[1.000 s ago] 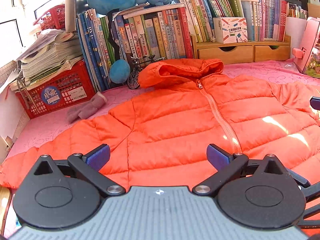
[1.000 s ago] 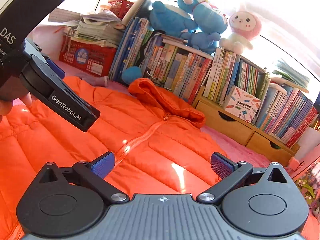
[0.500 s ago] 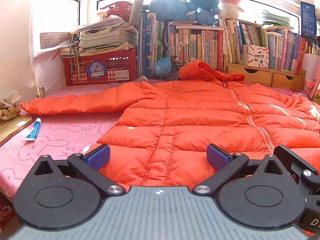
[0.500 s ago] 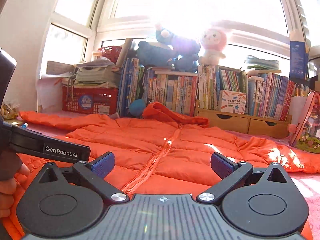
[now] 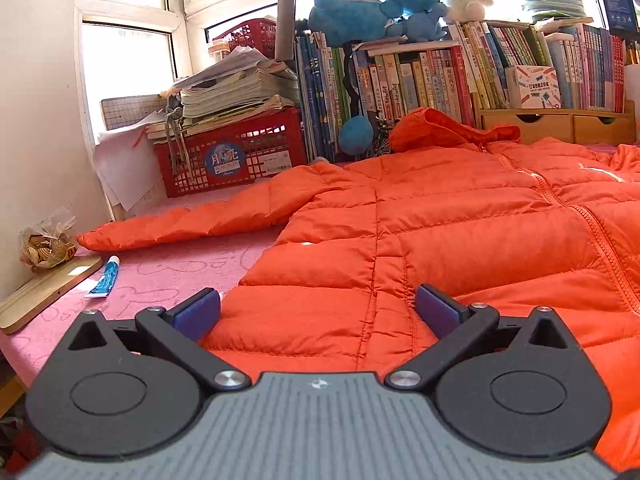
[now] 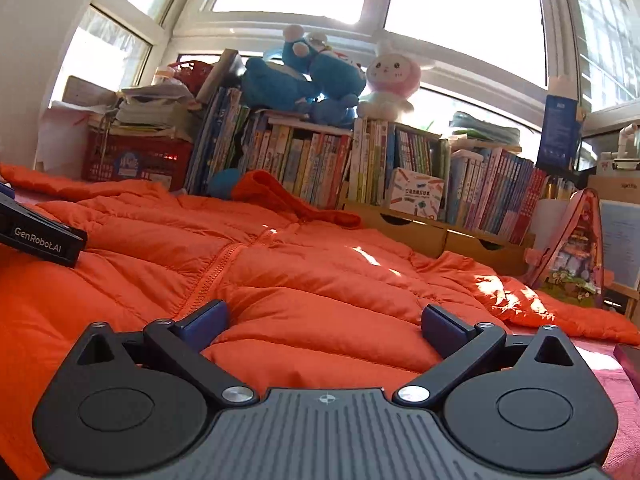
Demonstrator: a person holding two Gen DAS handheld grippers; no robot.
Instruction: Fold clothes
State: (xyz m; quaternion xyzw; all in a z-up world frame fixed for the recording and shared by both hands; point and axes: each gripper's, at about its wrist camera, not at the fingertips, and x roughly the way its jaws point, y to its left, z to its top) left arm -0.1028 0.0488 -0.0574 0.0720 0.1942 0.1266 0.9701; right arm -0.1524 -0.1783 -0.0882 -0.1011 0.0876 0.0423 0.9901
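An orange puffer jacket (image 5: 460, 236) lies flat, front up and zipped, on the pink cover (image 5: 168, 276) of the table; one sleeve (image 5: 208, 218) stretches toward the left edge and the hood (image 5: 436, 126) rests against the books (image 5: 404, 80) at the back. The left gripper (image 5: 318, 312) hangs low at the jacket's near hem, jaws spread wide, holding nothing. The right gripper (image 6: 324, 322) sits likewise over the hem, wide apart and empty.

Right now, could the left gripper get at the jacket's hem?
Probably yes. The left gripper sits low at the orange jacket's near edge, jaws open, quilted fabric already between them and nothing in the way.
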